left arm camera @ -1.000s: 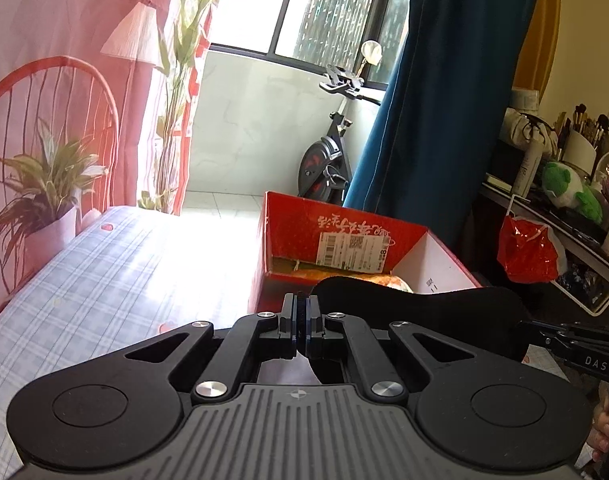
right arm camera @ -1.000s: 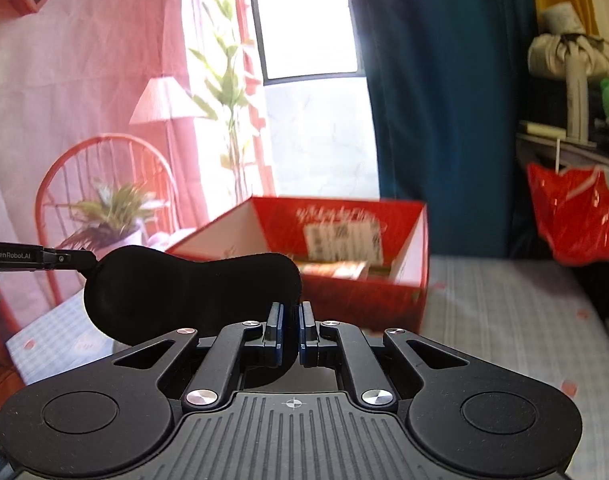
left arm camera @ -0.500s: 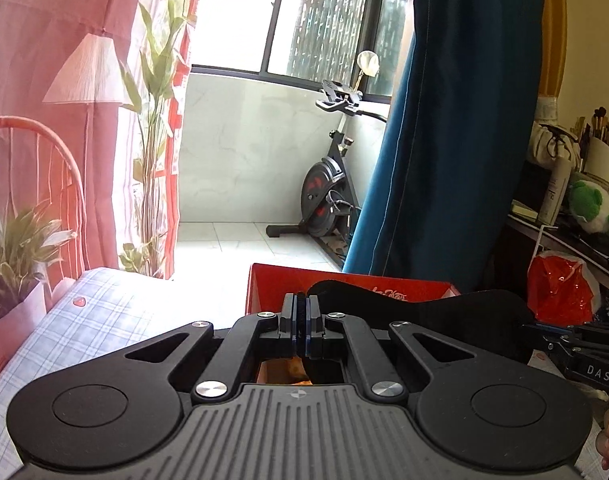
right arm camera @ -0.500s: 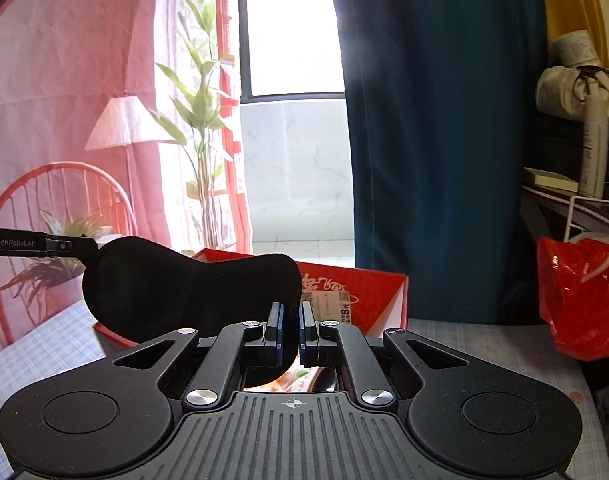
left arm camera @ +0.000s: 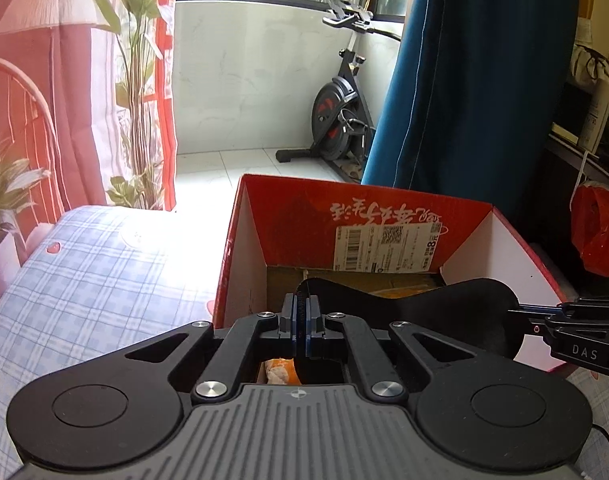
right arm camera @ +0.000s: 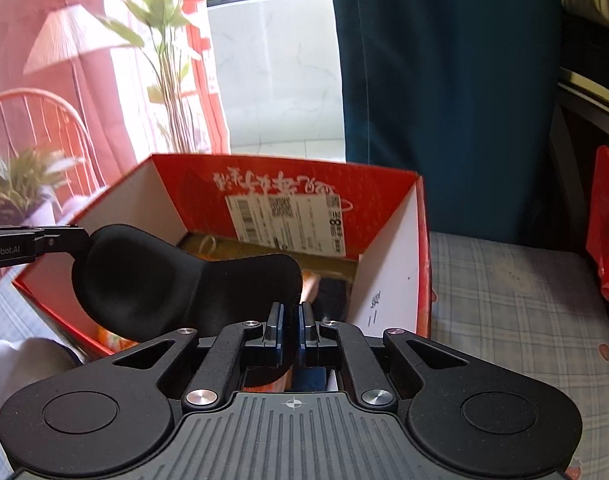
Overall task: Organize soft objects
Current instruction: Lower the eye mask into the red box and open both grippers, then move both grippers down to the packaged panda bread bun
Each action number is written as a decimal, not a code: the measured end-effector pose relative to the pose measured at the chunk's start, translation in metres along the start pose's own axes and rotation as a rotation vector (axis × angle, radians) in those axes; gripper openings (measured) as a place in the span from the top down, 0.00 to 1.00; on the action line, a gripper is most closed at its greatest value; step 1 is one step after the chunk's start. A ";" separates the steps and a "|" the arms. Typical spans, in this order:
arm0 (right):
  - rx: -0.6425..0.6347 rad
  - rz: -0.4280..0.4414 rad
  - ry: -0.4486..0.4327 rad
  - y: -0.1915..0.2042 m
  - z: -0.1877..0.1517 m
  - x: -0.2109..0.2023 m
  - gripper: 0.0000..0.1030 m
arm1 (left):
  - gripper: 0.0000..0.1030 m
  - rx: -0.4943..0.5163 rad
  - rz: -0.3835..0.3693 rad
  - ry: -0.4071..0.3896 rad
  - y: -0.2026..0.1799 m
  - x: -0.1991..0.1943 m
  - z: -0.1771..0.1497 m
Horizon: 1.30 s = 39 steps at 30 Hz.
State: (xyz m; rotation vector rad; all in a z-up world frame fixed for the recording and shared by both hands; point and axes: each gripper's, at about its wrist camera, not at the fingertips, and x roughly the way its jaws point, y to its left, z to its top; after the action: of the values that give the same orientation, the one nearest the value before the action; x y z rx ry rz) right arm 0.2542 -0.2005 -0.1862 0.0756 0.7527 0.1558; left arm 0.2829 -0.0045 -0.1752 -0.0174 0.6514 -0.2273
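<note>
Two grippers pinching one black padded eye mask (right arm camera: 176,272) stretched over open red cardboard box (left arm camera: 384,216), left gripper (left arm camera: 301,320) marked "enRobot.AI", right gripper (right arm camera: 290,320) marked "DAS", box label reading "8", box nearer and fuller in view than before.

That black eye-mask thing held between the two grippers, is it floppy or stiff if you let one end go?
Probably floppy: the black eye mask sags and curves between the left gripper and right gripper. Likely light, since thin pinches at its ends carry it. Dropped, it should fall limply into the red box.
</note>
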 end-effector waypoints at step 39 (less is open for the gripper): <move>-0.025 0.004 -0.149 0.020 -0.038 -0.099 0.00 | 0.00 0.147 -0.047 -0.061 -0.028 -0.095 -0.024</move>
State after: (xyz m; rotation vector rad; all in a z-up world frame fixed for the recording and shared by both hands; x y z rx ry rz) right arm 0.1550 -0.1968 -0.1443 0.0646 0.6015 0.1612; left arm 0.1895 -0.0105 -0.1352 0.1016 0.5728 -0.3186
